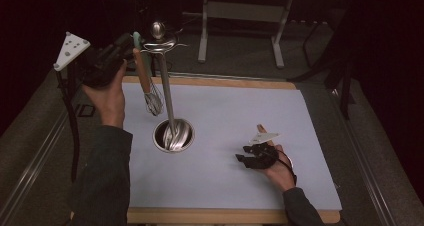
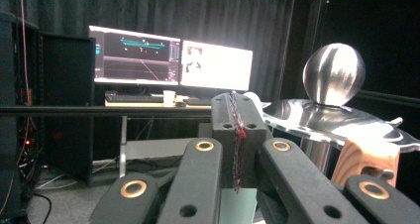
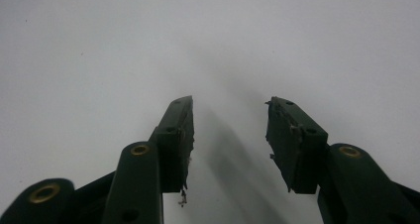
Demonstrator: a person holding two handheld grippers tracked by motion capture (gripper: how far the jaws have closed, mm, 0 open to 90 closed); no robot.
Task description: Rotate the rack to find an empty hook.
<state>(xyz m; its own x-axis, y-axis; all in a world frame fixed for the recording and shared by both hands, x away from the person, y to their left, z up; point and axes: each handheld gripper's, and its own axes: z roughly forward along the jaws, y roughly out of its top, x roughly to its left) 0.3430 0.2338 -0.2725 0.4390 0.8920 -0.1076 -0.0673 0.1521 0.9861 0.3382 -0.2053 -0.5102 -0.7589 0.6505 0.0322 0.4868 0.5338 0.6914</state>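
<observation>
Clearly the work concerns a whisk (image 1: 149,88) and a steel utensil stand (image 1: 165,76). From the high view, the left gripper (image 1: 120,48) is raised at the back-left of the tabletop (image 1: 225,111), beside the stand's top rack. The whisk, with its wooden handle and wire head, hangs upright just beside the stand's pole, its mint-coloured tip up at the rack's edge next to the gripper; whether it hangs on a hook or is carried I cannot tell from here. The stand's round base (image 1: 173,135) sits in the middle of the white tabletop. The right gripper (image 1: 250,153) rests low on the tabletop at the right, well apart from the stand.

Next, the left gripper view: the fingers (image 2: 236,135) are clenched flat together with nothing between them. The wooden handle (image 2: 366,162) stands just to the side of them, under the shiny rack (image 2: 337,120) and its ball top (image 2: 334,73). So the whisk is not in the grip.

Lastly, the right gripper view: the fingers (image 3: 178,135) are spread apart, released, over bare white tabletop (image 3: 99,45).

My reading is that the whisk is already up at the rack and probably hung, so what remains is mostly for the left hand to draw away.
</observation>
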